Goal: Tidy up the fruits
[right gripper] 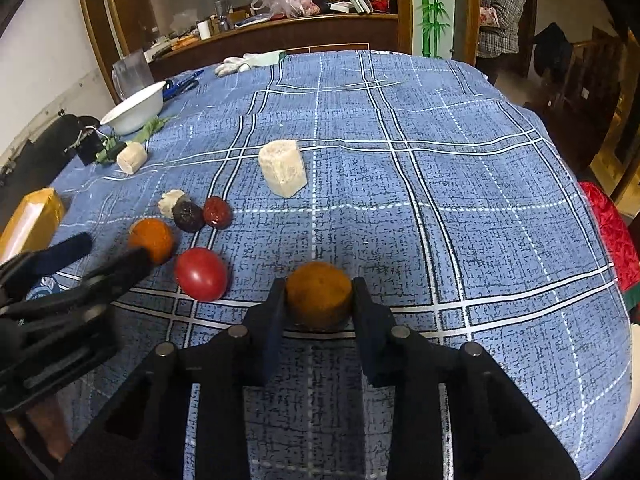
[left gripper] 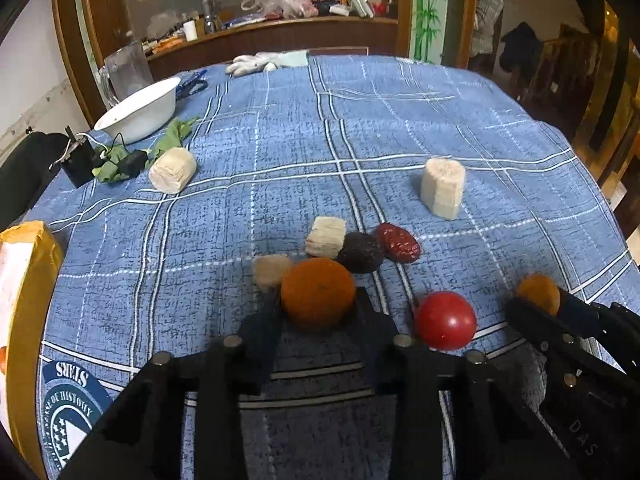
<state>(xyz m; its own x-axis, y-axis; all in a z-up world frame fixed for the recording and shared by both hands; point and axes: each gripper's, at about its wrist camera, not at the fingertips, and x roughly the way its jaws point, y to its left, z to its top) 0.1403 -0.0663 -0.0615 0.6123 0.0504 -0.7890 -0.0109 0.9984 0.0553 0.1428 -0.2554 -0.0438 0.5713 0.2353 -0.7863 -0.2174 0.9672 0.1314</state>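
Observation:
My left gripper is shut on an orange low over the blue checked tablecloth; it also shows in the right wrist view. My right gripper is shut on a second orange, seen at the right of the left wrist view. A red tomato lies between the two grippers, also in the right wrist view. A dark fruit, a red date and pale cut chunks lie just beyond the left orange.
A larger pale chunk stands right of centre and another lies at the left by green leaves. A white bowl, a jug and gloves sit at the far edge. A yellow package lies at the left.

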